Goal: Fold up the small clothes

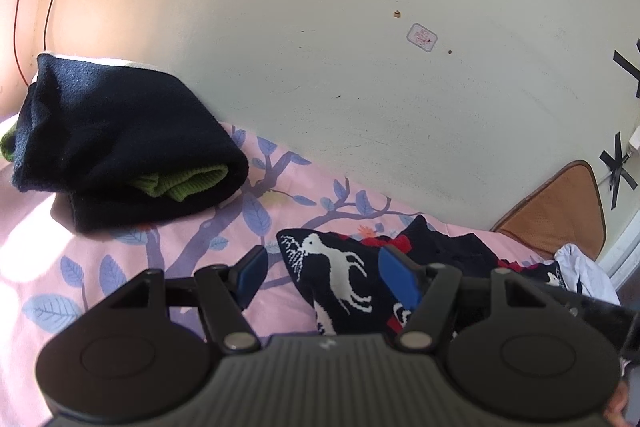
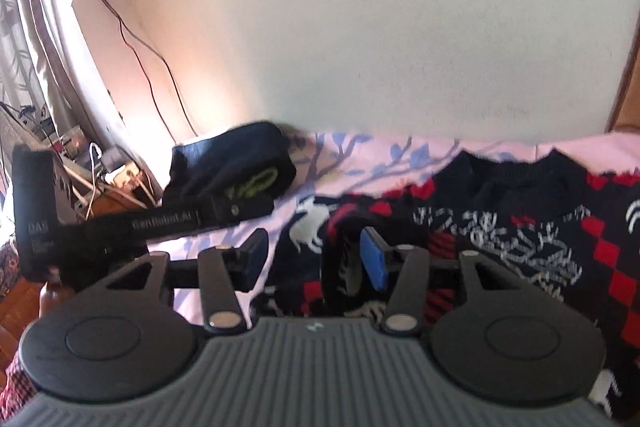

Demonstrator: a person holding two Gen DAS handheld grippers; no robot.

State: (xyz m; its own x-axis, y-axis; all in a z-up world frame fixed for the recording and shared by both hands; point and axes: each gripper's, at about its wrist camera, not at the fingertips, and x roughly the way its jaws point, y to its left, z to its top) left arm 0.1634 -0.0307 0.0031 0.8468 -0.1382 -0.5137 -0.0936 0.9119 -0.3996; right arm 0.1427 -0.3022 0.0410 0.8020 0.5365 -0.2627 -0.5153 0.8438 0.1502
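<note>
Grippers both part-open: left gripper [image 1: 326, 277], right gripper [image 2: 316, 261] over patterned sweater [image 2: 500, 227], gripping nothing.

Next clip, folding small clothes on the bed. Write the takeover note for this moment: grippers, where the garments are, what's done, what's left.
Left hand-held gripper: open, empty, hovering over the patterned sweater's near edge.
Right hand-held gripper: open, pads clear of the sweater, though a fold of it sits between them.
Dark fleece garment: folded, green lining showing, set aside by the wall on the pink sheet.
Sweater: still rumpled, lying spread across the sheet.
A white cloth lies beyond it, untouched.
Left: fold the sweater, then the white cloth.
</note>
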